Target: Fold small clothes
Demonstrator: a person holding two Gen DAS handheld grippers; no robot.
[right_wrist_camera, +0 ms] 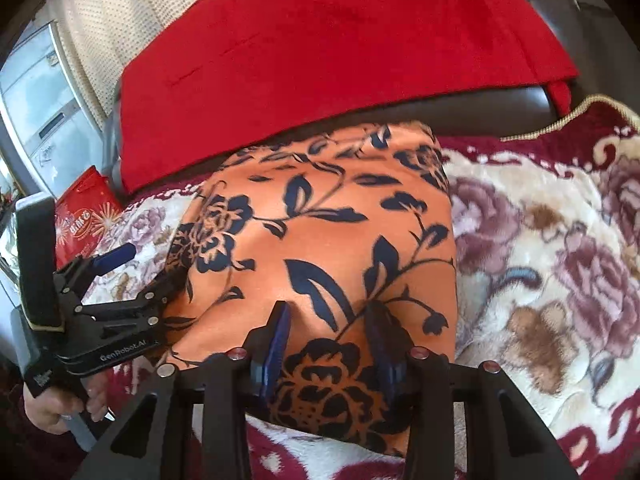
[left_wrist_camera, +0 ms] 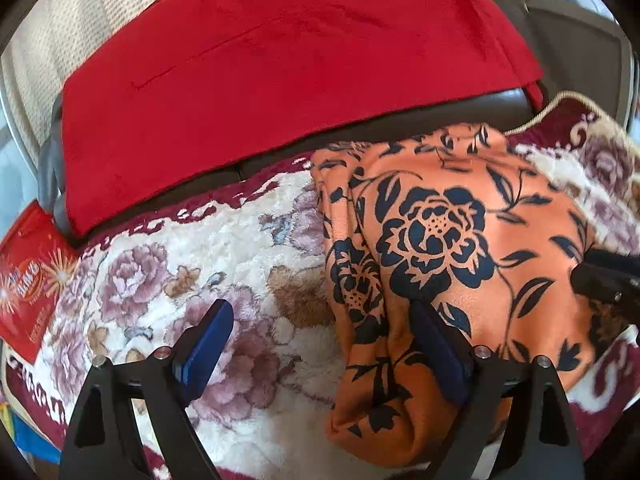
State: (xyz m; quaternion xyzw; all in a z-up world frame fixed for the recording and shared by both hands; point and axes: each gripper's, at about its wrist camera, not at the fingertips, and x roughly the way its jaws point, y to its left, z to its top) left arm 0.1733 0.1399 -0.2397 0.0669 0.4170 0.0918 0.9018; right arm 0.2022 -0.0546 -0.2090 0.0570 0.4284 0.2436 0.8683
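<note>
Floral blanket point(left_wrist_camera: 248, 216) lying underneath; red cloth point(left_wrist_camera: 280, 60) draping over dark sofa point(left_wrist_camera: 440, 112); red packet point(left_wrist_camera: 28, 280) sitting at left edge.

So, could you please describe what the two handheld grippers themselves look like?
Both are black skeletal frames with triangular cut-outs and silver pivot pins. The left gripper and right gripper carry blue finger pads. The right view shows "GenRobot.AI" in white on the left one's body, and its black camera block.
</note>
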